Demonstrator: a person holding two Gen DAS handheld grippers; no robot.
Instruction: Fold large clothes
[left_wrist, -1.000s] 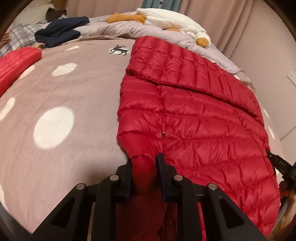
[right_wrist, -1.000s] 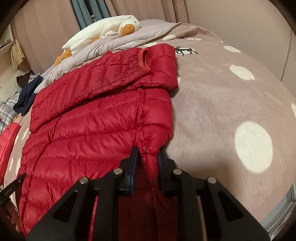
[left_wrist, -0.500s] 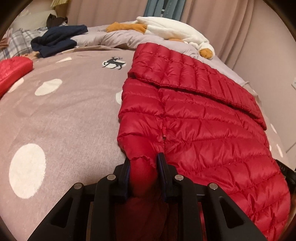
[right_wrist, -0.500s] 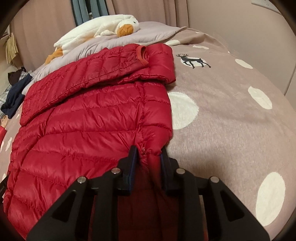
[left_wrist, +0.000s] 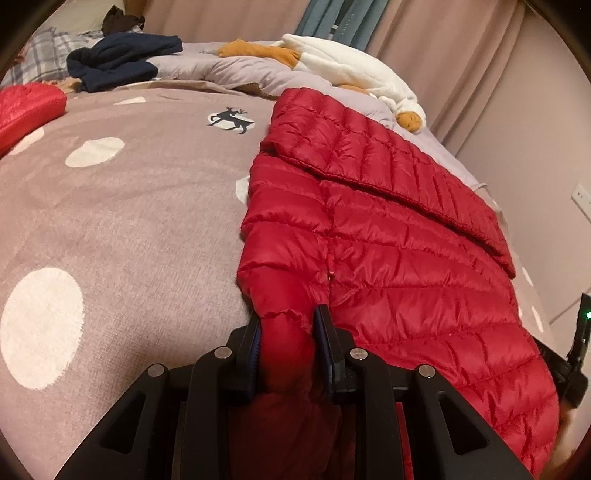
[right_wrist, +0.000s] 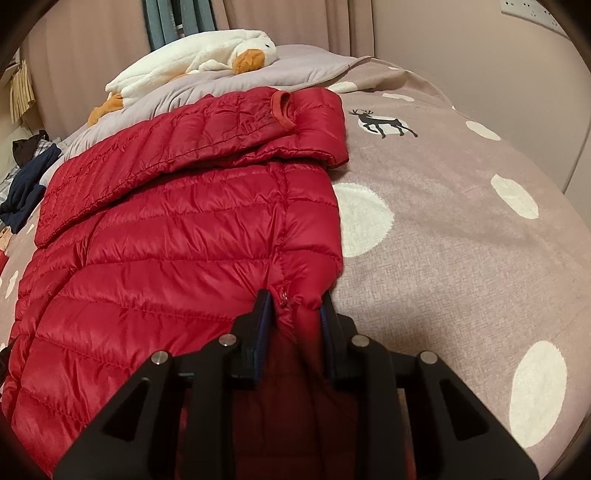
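Black two-finger left gripper (left_wrist: 286, 321): fingers (left_wrist: 255, 332) narrowly parted, clamped on a bunched corner of the red quilted down jacket (left_wrist: 388, 251); red fabric fills the gap between the pads and hangs down behind them.

Black two-finger right gripper (right_wrist: 295, 304): fingers (right_wrist: 263, 314) likewise narrowly parted, pinching the opposite corner of the jacket (right_wrist: 177, 236) just beside a small zipper pull (right_wrist: 283, 295); cloth fills the gap.

Jacket: lies flat on the bedspread (left_wrist: 129, 221), near edge lifted at both gripped corners. One sleeve (left_wrist: 388, 162) is folded diagonally across the upper part of the body; the collar with its hanging loop (right_wrist: 282, 110) sits at the far end.

Bedspread: taupe, with white dots and a dark deer motif (left_wrist: 231, 118); the jacket covers one side of it.

Second red padded item (left_wrist: 26, 107): far left edge of the left view, well apart from the jacket.

Navy garment (left_wrist: 122, 59): crumpled, further back by a plaid cloth (left_wrist: 33, 59).

White plush goose (right_wrist: 199, 55) with orange bill and feet: on the grey duvet (right_wrist: 295, 66) beyond the jacket.

Curtains (left_wrist: 424, 37): pinkish, with a teal panel, behind the bed.
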